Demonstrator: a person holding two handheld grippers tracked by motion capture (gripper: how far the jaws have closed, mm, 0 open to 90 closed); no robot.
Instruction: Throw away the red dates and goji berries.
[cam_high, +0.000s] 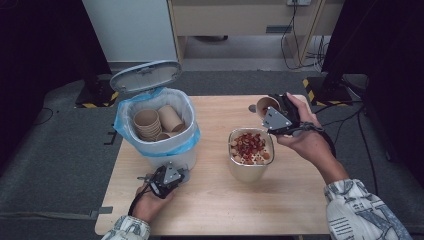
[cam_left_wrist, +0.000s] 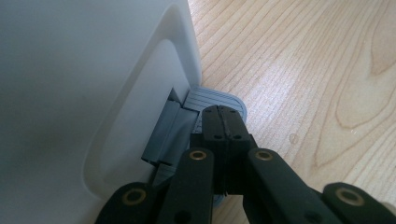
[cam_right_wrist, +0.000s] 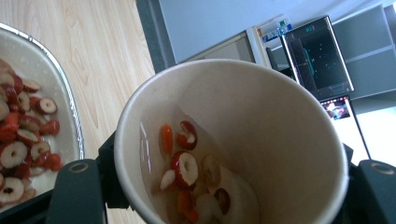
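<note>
Paper cup (cam_right_wrist: 233, 140) clamped between black jaws of right gripper (cam_right_wrist: 224, 186), one jaw at each side of cup, cup tilted with mouth open toward camera. Inside cup: red fruit slices (cam_right_wrist: 187, 168) with pale centres, clinging to wet lower wall. Left of cup, metal-rimmed container (cam_right_wrist: 70, 102) holding heap of same red and white slices, standing on light wooden table (cam_right_wrist: 102, 51). Far beyond cup rim: pale wall, dark screen (cam_right_wrist: 317, 56) with small lit marks, smaller lit screen below it.
</note>
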